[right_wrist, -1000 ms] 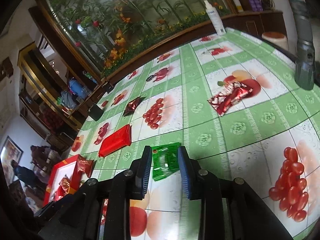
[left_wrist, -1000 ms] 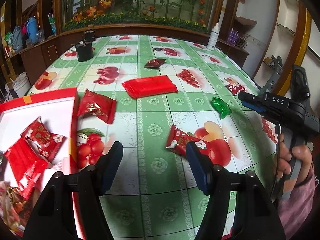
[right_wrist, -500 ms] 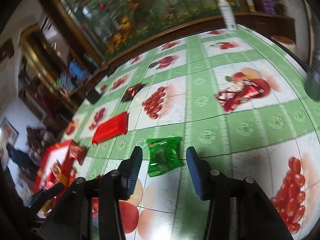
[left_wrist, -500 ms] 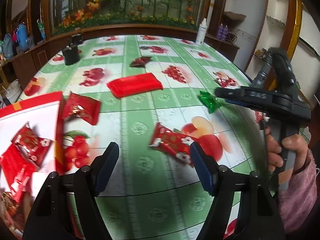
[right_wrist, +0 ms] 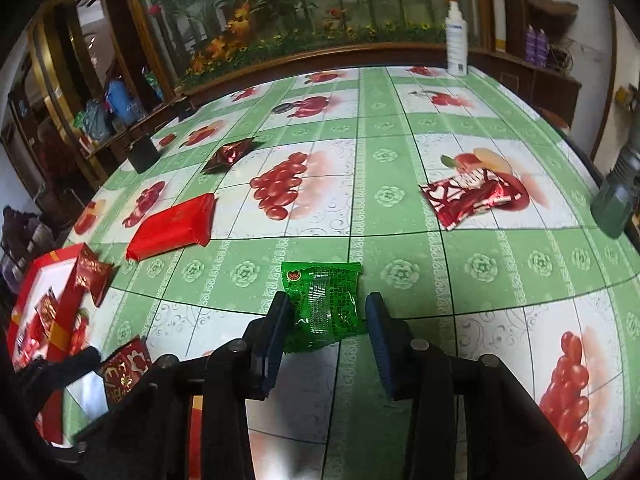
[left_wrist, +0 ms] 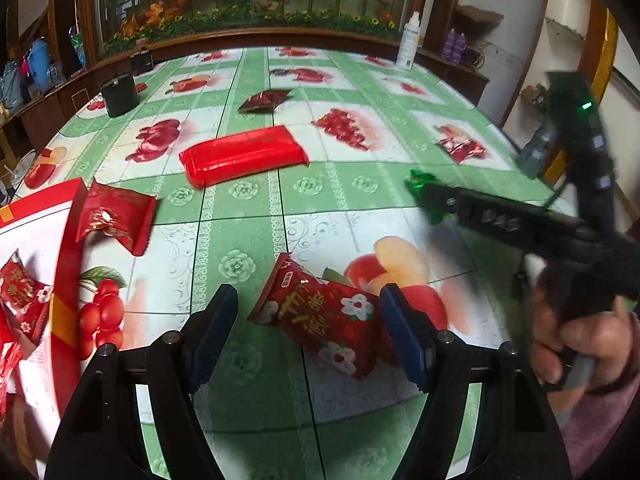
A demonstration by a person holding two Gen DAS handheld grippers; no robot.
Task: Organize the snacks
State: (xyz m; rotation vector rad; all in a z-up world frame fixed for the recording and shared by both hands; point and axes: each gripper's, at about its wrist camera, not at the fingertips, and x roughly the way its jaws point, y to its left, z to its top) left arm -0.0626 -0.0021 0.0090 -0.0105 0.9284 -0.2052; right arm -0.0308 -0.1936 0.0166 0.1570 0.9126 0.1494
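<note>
Snack packets lie scattered on a table covered with a green-and-white fruit-print oilcloth [left_wrist: 240, 216]. Left gripper [left_wrist: 308, 332] is released, fingers spread wide to either side of a red foil packet with white flowers and yellow characters [left_wrist: 320, 320]; the packet lies flat on the cloth between the pads, which do not press on it. Right gripper [right_wrist: 326, 332] has its jaws closing around a green crinkled foil packet [right_wrist: 324, 304] that sits on the cloth between them; the left pad looks to be at the packet's edge, the right pad stands just clear. In the left wrist view the right gripper appears blurred, held by a hand [left_wrist: 576, 340] with a pink sleeve.

A red open-topped cardboard box [left_wrist: 68, 240] stands at the table's left, with red packets inside and one dark red gold-printed packet [left_wrist: 116, 216] leaning against its rim. Farther out: a flat bright red rectangular pack [left_wrist: 244, 154], a dark maroon foil packet [left_wrist: 264, 100], a red-and-silver foil packet [right_wrist: 472, 196], a black cylindrical container [left_wrist: 120, 94], a white spray bottle [right_wrist: 456, 40].
</note>
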